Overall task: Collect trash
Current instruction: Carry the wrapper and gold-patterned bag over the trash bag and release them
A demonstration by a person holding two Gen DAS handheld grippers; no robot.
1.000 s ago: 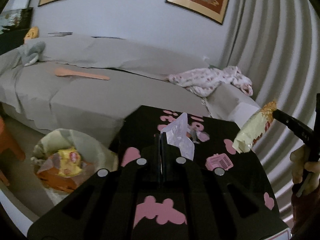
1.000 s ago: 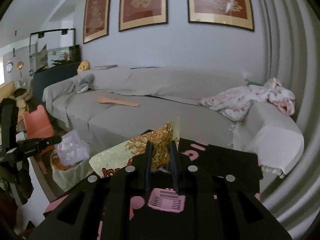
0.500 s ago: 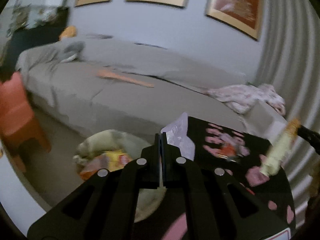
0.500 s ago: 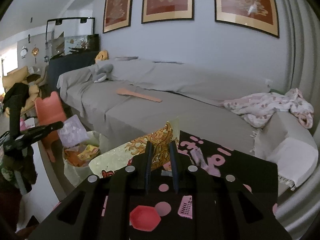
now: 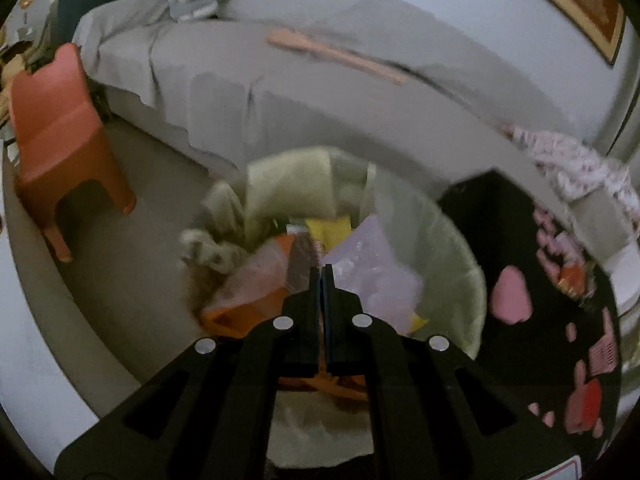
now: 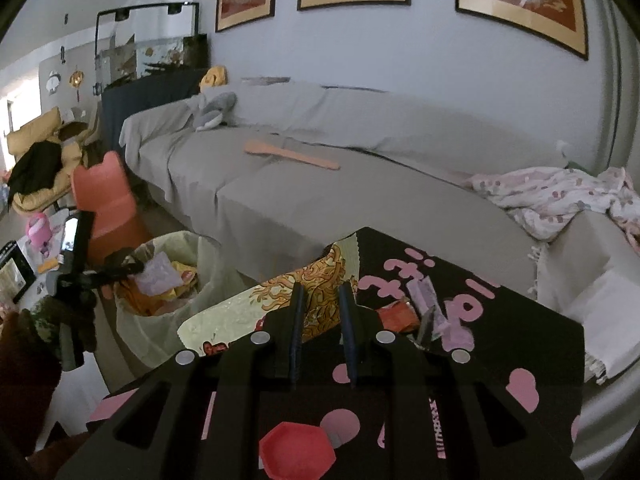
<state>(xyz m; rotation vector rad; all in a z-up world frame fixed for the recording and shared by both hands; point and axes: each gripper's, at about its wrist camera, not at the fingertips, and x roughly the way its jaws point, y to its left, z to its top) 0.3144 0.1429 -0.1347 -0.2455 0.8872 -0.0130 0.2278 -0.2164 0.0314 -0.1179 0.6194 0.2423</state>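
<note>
In the left wrist view, the left gripper [image 5: 322,270] points down into a trash bag [image 5: 460,264] that stands on the floor just in front of a gray-covered sofa [image 5: 256,92]. Its two fingers are pressed together on the corner of a pale purple wrapper [image 5: 376,268], which hangs over the bag's opening above the yellow and orange litter already inside. An orange child's chair [image 5: 60,128] stands on the floor to the left of the bag, and the corner of a black table [image 5: 492,240] with pink shapes shows at the right; the picture is blurred. In the right wrist view, the right gripper [image 6: 320,300] is above the near edge of the same black table [image 6: 520,320], its fingers closed narrowly on a yellow snack bag [image 6: 248,312] printed with orange noodles, which sticks out to the left past the table's edge. More small wrappers [image 6: 424,312] lie on the table near its far edge. At the left the trash bag [image 6: 200,264] stands beside the table, with the left gripper [image 6: 132,268] holding the purple wrapper [image 6: 156,276] over its mouth. A wooden spatula [image 6: 288,154] lies on the sofa [image 6: 320,184].
</note>
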